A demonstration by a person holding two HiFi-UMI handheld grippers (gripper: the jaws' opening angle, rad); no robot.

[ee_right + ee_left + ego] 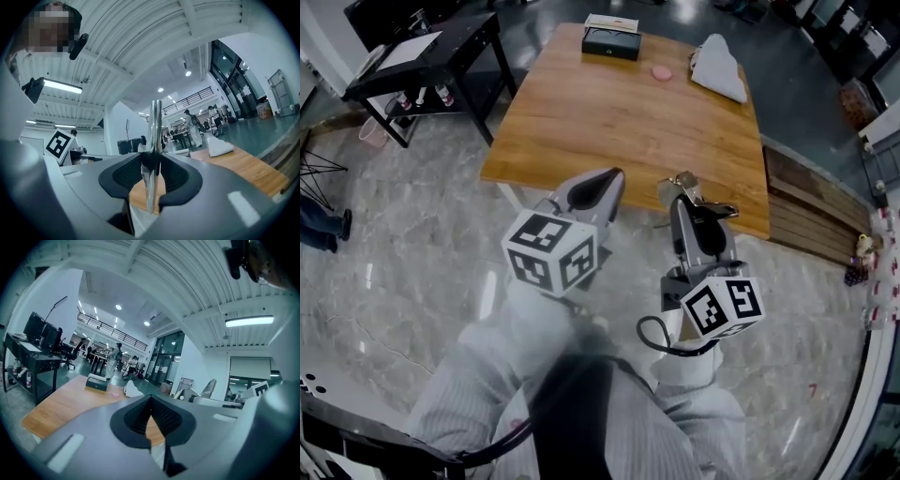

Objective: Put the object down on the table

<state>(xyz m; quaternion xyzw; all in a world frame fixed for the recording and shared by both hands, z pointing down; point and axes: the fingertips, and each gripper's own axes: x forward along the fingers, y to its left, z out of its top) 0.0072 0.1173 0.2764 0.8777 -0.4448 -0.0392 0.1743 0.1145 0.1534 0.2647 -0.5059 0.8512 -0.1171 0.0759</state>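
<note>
Pale marble floor [412, 281] runs round a wooden table [628, 131], and a black desk [431, 47] stands off to its left. At the table's far end sits a black box [611, 45] with a white, card-like thing lying on its top. The box looks closed, so we cannot tell what it holds. Just beside it are a small pink item [662, 72] and a crumpled white cloth [719, 67], each apart from the others. We hold both grippers at the table's near edge. Our right gripper [682, 184] has its pads pinching a thin shiny metal piece [155, 126], which stands upright and edge-on between them, clear of the tabletop. Our left gripper [617, 176] has its jaws pressed together at the tips, with nothing between them
</note>
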